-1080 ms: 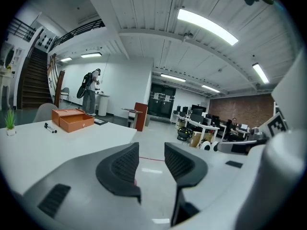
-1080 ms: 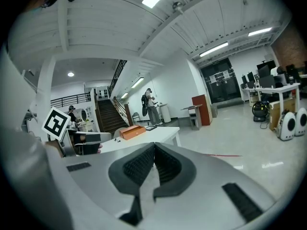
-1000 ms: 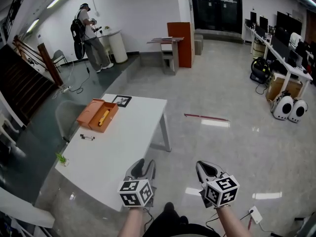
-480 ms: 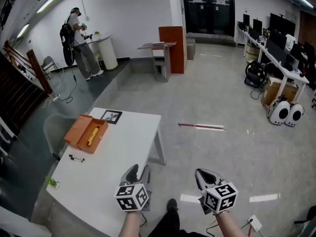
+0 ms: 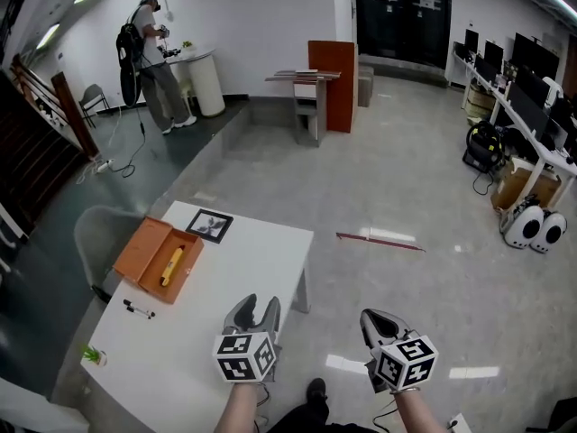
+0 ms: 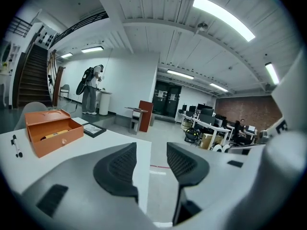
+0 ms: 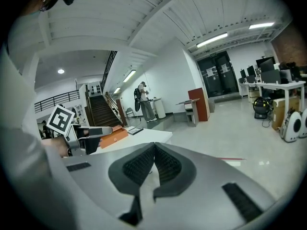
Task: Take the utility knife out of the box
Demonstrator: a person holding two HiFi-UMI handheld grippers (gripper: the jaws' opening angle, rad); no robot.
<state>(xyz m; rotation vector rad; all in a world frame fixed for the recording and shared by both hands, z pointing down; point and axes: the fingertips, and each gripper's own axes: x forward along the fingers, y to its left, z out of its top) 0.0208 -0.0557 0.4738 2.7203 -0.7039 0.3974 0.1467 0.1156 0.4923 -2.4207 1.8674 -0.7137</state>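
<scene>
Progress: not begun; the slim yellow utility knife [image 5: 171, 265] lies inside the open orange box [image 5: 138, 246] on the smooth white table [image 5: 243, 273], well apart from both grippers.
Left gripper [image 5: 256, 303]: jaws have just been opening and stand apart, with nothing between.
Right gripper [image 5: 380, 317]: ribbed dark pads pressed together, empty.
Remaining: reach, grasp, lift out.

Side by side, near, both pointing forward and a little down.
The left gripper [image 5: 257, 305] has its jaws apart, just been opening, with nothing between; the right gripper [image 5: 373, 319] has its jaws together, empty.
</scene>
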